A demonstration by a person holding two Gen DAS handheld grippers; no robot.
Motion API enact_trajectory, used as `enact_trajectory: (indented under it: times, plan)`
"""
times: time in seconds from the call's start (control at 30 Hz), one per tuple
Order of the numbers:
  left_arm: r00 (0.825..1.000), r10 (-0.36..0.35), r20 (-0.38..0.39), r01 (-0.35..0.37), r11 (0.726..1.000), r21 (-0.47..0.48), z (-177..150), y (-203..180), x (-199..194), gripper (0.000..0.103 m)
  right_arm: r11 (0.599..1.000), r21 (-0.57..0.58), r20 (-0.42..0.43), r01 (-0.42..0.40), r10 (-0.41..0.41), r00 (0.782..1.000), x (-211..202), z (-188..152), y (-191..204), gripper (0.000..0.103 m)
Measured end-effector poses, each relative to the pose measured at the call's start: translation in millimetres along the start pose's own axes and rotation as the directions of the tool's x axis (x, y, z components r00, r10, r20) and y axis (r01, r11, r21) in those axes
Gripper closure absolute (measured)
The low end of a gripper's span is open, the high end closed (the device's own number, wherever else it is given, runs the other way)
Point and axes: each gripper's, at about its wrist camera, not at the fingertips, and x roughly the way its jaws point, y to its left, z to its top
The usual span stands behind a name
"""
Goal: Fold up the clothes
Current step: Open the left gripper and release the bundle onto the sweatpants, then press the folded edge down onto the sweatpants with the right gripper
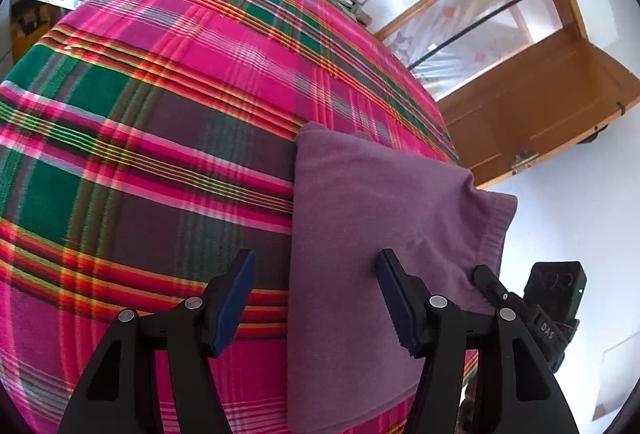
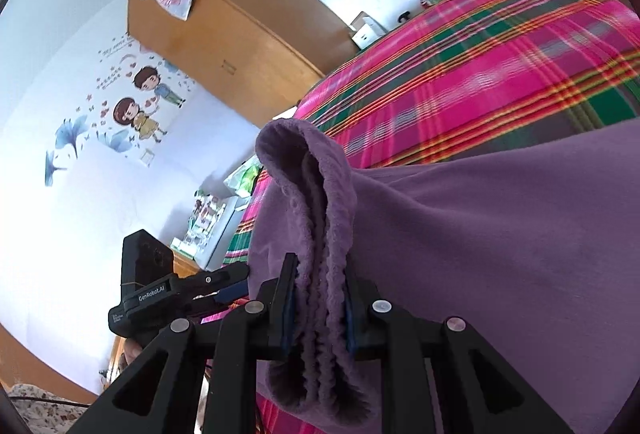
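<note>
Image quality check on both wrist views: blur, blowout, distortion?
Left wrist: heavy fisheye bulge in the plaid bedspread, its stripes smeared, while the purple garment and left claw stay sharp. Right wrist: white wall nearly blown out, plaid streaked, ribbed hem in the right claw crisp.

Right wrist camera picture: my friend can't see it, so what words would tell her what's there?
The right gripper pinches a bunched edge of a purple garment lying on a pink plaid bedspread. The left gripper sits nearby, with a wooden wardrobe behind.
</note>
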Motion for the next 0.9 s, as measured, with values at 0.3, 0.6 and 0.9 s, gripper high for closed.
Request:
enact_trajectory:
  times: [0.3, 0.6, 0.9]
  plan:
    - [0.999, 0.004, -0.041, -0.003, 1.0, 0.024, -0.3, -14.2, 18.0, 0.039, 0.998, 0.062, 0.02, 0.026, -0.027, 0.999, -14.4, 1.7, -25.8, 0.083]
    - [0.998, 0.025, -0.061, -0.023, 0.999, 0.029, -1.8, -16.3, 28.2, 0.039, 0.993, 0.108, 0.013, 0.051, -0.053, 0.999, -10.6, -2.1, -43.4, 0.081]
    - [0.998, 0.035, -0.057, -0.033, 0.999, 0.033, -4.1, -19.0, 27.6, 0.039, 0.978, 0.087, 0.139, 0.19, -0.2, 0.97, -38.6, 4.9, -42.0, 0.078]
